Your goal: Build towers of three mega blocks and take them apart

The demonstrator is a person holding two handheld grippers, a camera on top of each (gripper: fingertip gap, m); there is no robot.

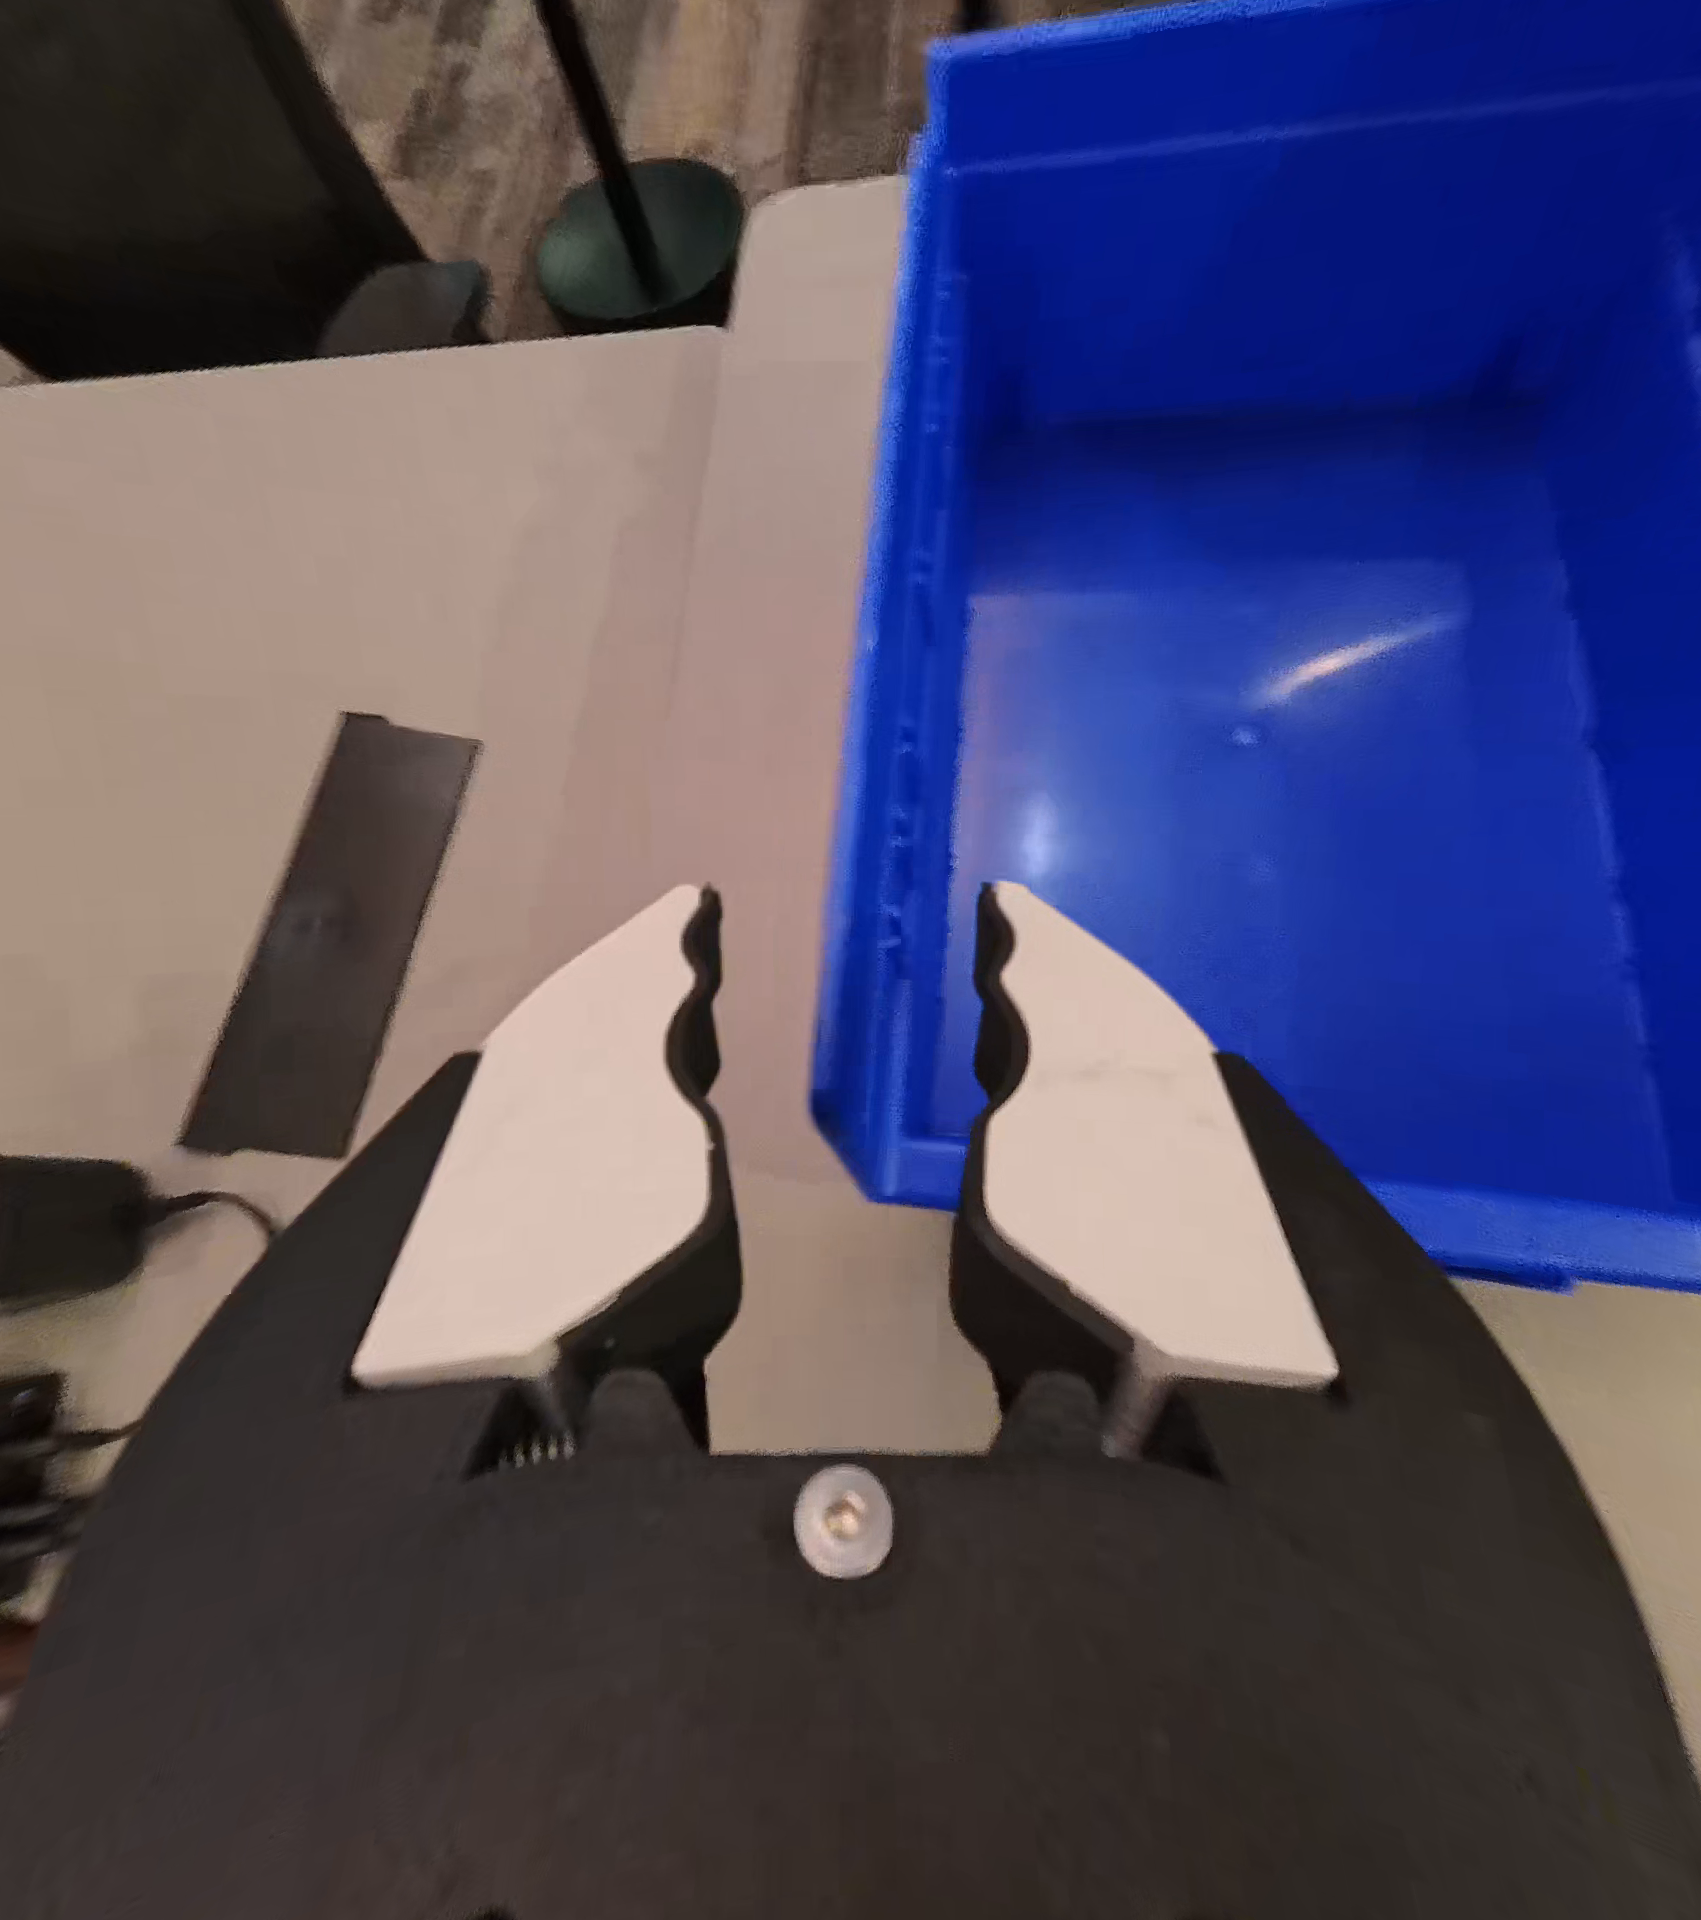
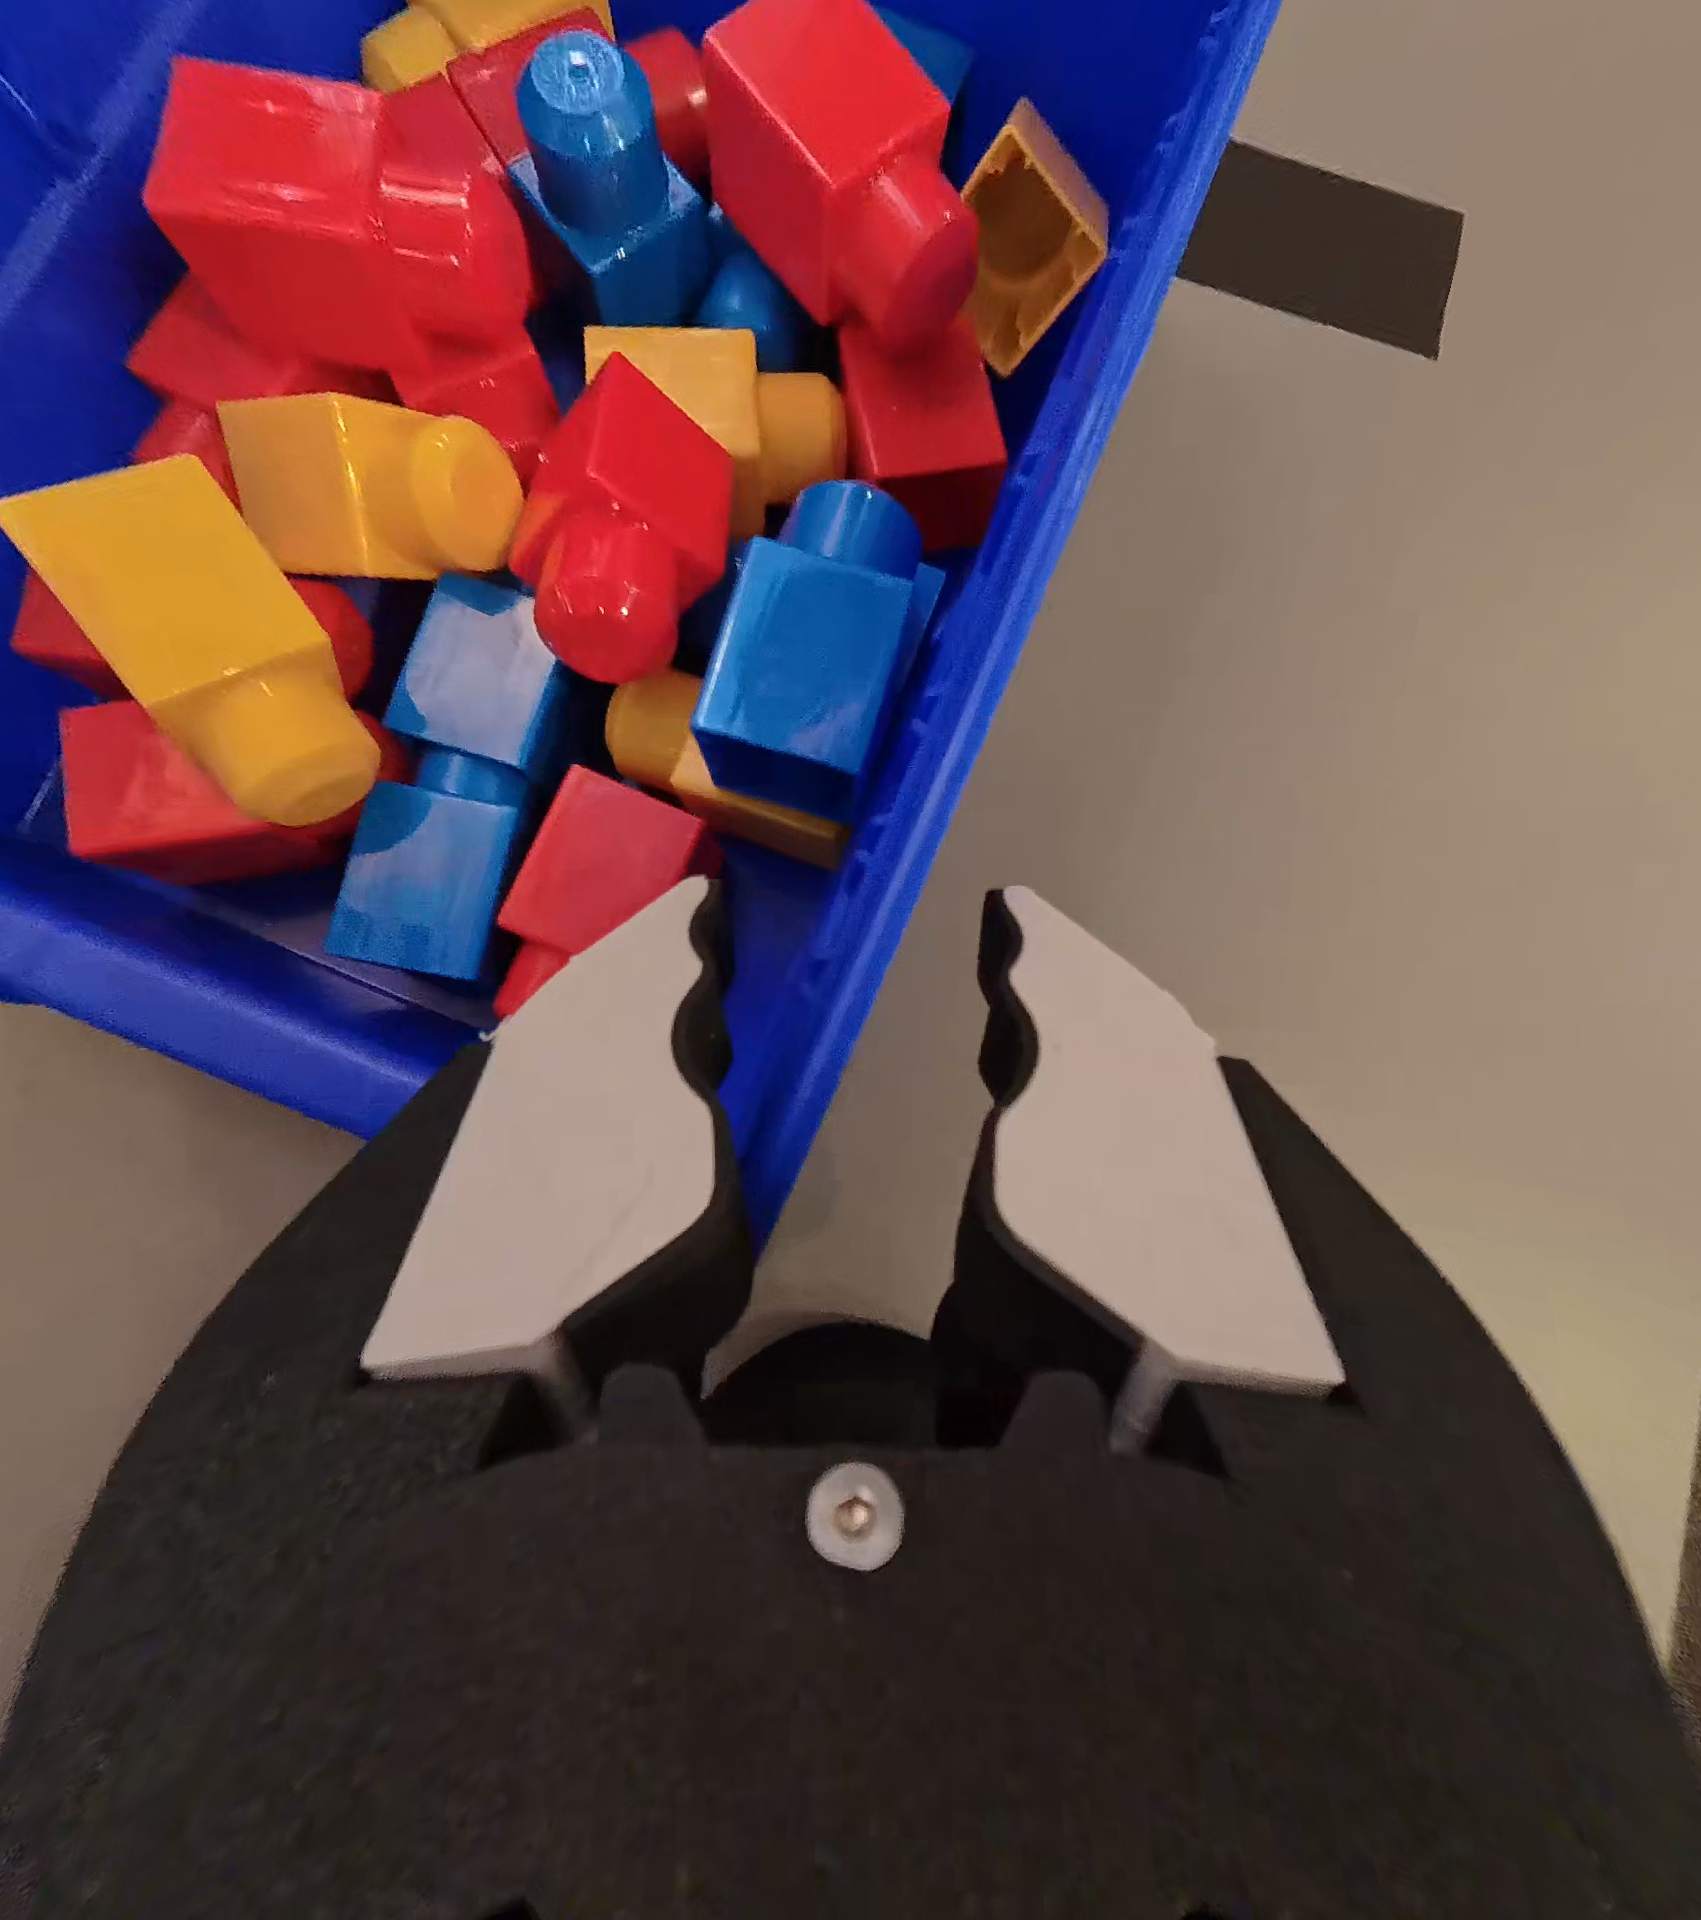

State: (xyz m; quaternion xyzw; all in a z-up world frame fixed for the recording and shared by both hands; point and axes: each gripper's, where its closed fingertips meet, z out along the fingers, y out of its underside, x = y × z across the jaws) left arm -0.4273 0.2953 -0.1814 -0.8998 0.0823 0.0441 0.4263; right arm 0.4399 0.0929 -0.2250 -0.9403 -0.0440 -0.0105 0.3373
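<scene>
- Left hand-held gripper [image 1: 846, 904], black body with pale grey finger plates: jaws parted, nothing between them, held above the pale grey bench [image 1: 306, 582] just beside the near left corner of a deep blue plastic bin [image 1: 913, 623].
- Bin compartment in the left wrist view: bare blue floor, no blocks in sight; view blurred.
- Left of that gripper, on the bench: flat black rectangular strip [image 1: 332, 935], black power adapter with cable [image 1: 4, 1231], further dark electronics at the left edge, too blurred to name.
- Beyond the bench edge: patterned carpet, round dark stand base with black pole [image 1: 638, 244].
- Right hand-held gripper [image 2: 846, 904], same build: jaws parted and empty, straddling the right wall of the blue plastic bin [image 2: 1054, 499]; left fingertip over the pile, right fingertip over bare bench.
- Red, yellow and blue plastic mega blocks [image 2: 534, 468]: loose heap inside this compartment, lying at all angles, a few blue ones joined in pairs.
- Bin wall directly between the right fingers, in the way of the nearest blocks.
- Black tape strip [image 2: 1329, 244] on the bench right of the bin.
</scene>
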